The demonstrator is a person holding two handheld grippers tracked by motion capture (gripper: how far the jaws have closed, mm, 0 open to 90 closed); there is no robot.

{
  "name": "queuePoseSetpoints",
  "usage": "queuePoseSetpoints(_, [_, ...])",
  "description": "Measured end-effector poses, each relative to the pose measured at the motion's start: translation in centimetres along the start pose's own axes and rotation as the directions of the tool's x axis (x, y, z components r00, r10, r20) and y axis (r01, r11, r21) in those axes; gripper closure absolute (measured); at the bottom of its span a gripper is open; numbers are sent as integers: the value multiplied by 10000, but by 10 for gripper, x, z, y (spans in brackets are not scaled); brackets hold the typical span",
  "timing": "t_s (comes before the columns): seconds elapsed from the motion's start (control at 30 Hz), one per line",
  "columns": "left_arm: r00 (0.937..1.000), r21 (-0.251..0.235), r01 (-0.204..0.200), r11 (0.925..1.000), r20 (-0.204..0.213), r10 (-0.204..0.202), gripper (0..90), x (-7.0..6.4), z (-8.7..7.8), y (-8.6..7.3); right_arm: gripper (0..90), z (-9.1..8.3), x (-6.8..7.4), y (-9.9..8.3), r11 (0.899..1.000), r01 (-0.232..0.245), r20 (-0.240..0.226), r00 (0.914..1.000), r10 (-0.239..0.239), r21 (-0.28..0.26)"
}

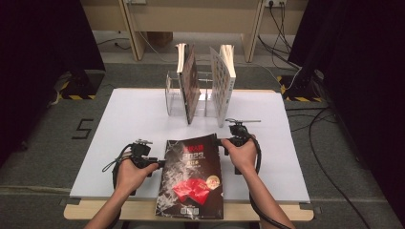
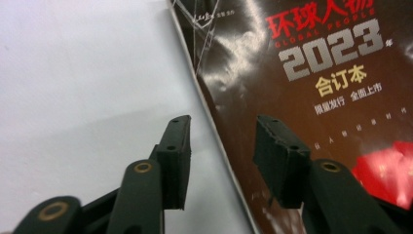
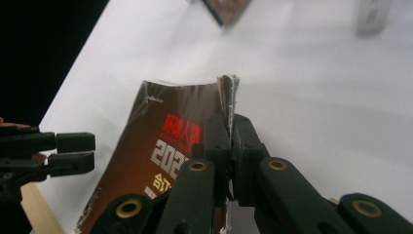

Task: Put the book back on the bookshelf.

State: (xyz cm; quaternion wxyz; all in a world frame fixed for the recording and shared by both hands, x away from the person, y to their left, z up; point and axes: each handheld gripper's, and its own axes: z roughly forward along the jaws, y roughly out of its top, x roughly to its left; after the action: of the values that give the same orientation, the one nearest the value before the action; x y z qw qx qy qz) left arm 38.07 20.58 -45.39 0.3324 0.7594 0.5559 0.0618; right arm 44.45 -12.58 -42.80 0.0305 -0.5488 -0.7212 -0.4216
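Magazine (image 1: 192,177) on white table (image 1: 124,129), grey carpet (image 1: 47,143), dark curtains (image 1: 38,43) around.

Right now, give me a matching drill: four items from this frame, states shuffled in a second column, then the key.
Items
1. left gripper
2. right gripper
3. magazine
4. clear rack

States
A. holds upright books at the far side of the table
B. lies flat, near end over the table edge
C. jaws open, straddling the magazine's left edge
D. jaws shut on the magazine's right edge

Pairs: 1-C, 2-D, 3-B, 4-A
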Motion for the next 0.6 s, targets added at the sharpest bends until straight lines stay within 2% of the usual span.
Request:
queuePoseSetpoints(0.2, [9999,-268,-46,9996,125,49,493,-2,-5,4,874,-18,11,10,9970,346,233,9992,-331,-698])
queuePoseSetpoints(0.37, [9999,-358,-65,9993,119,69,474,-4,-5,5,874,-27,18,14,9933,569,375,9979,-534,-1001])
queuePoseSetpoints(0.6, [9998,-774,-121,9969,126,131,471,-5,-11,9,875,-38,29,18,9819,1045,472,9941,-982,-1583])
